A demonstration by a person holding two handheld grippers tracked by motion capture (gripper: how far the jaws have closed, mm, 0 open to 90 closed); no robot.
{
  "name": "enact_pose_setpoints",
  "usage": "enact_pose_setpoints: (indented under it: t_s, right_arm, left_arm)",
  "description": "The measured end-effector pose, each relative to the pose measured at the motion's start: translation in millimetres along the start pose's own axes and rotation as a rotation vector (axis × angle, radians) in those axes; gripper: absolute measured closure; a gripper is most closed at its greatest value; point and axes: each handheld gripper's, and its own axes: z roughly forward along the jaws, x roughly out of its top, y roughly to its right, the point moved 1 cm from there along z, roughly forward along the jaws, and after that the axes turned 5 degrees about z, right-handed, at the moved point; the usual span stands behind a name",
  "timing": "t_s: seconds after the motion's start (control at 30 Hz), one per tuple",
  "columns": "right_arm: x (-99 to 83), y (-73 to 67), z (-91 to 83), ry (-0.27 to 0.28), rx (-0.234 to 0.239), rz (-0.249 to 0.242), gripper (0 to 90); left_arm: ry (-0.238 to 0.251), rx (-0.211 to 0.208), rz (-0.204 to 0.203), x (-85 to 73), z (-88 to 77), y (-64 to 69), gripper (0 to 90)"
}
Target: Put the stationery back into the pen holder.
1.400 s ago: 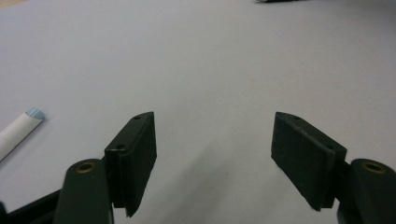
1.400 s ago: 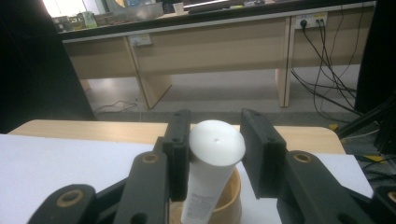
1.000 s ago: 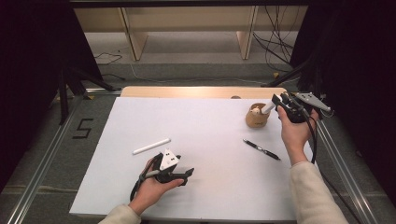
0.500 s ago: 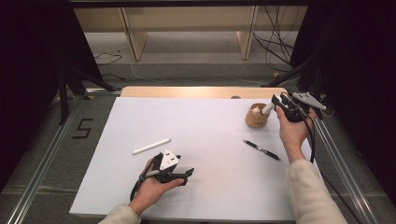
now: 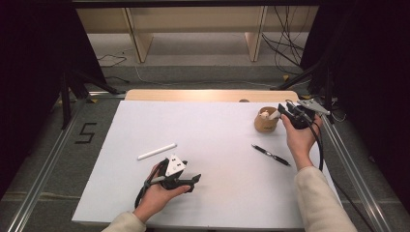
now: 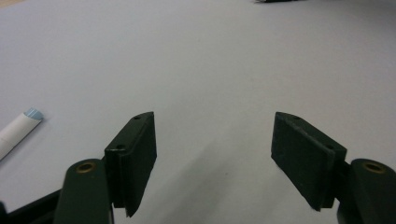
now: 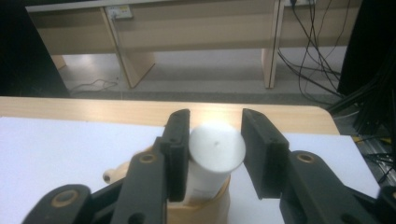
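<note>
Two jaws of my right gripper (image 7: 214, 154) are standing on either side of a white marker (image 7: 212, 161) whose lower end is sitting in a wooden pen holder (image 5: 265, 123) near the far right of the white surface (image 5: 217, 145). One jaw is touching the marker's side; a slim gap is showing at the other, so the jaws are bracketing the marker, not clamping it. I am judging the step in hand to be the depositing of this marker into the holder. The next move is calling for a wider spread and a straight retreat, so that the marker is not tipped out. A black pen (image 5: 270, 155) is lying on the surface just beside my right hand (image 5: 300, 140). My left gripper (image 5: 192, 180) is resting low at the near edge, its jaws spread wide with nothing between them. A second white marker (image 5: 156, 151) is lying flat just beyond it, its capped end (image 6: 32, 114) off to the left of those jaws and apart from them.
</note>
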Motion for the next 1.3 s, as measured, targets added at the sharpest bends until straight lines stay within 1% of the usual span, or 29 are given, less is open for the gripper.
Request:
enact_pose_setpoints:
  t_s: [0.13, 0.17, 0.27, 0.37, 0.43, 0.47, 0.6, 0.67, 0.7, 1.1, 1.17, 1.27, 1.3]
  right_arm:
    - [-2.7, 0.3, -0.7, -0.025, -0.001, -0.009, 53.8]
    - [-2.9, 0.3, -1.4, -0.026, -0.003, -0.011, 52.1]
    - [-2.7, 0.7, -4.4, -0.029, -0.003, -0.025, 47.1]
    - [-2.6, 1.0, -8.5, -0.04, 0.011, -0.038, 42.6]
    - [-3.0, 0.8, -11.3, -0.058, 0.025, -0.049, 39.4]
    - [-3.7, 0.8, -12.8, -0.065, 0.033, -0.053, 39.0]
    - [-9.6, 1.6, -20.1, -0.061, 0.05, -0.065, 37.7]
    - [-12.6, 1.9, -23.8, -0.072, 0.061, -0.079, 37.4]
    - [-14.2, 1.5, -25.6, -0.068, 0.068, -0.082, 37.4]
    - [-29.6, -5.7, -42.2, -0.125, 0.128, -0.166, 40.9]
    - [-32.8, -7.0, -43.9, -0.139, 0.135, -0.18, 42.0]
    - [-36.5, -8.7, -45.2, -0.168, 0.152, -0.215, 43.2]
    - [-37.5, -9.3, -45.7, -0.176, 0.162, -0.218, 43.7]
  left_arm:
    - [-0.002, -0.002, -0.001, -0.2, 0.3, 0.1, 31.0]
    - [-0.004, -0.002, 0.003, -0.2, 0.1, -0.1, 31.0]
    - [-0.002, -0.002, -0.001, -0.2, 0.2, 0.2, 31.0]
    - [-0.002, -0.002, -0.001, -0.2, 0.1, 0.2, 31.0]
    - [-0.002, -0.002, -0.001, -0.1, 0.1, 0.3, 31.0]
    - [-0.002, -0.002, -0.001, -0.1, 0.1, 0.3, 31.0]
    - [0.0, 0.001, -0.001, -0.2, -0.1, 0.1, 31.0]
    - [-0.002, 0.001, -0.001, -0.2, -0.1, -0.1, 31.0]
    - [-0.003, 0.002, -0.001, -0.2, 0.0, -0.1, 30.9]
    - [-0.002, 0.003, -0.005, -0.5, 0.1, -0.4, 30.9]
    - [-0.002, 0.003, -0.005, -0.6, 0.2, -0.4, 30.9]
    - [-0.002, 0.003, -0.005, -0.6, 0.2, -0.2, 30.9]
    - [-0.003, 0.004, -0.005, -0.6, 0.2, -0.2, 30.9]
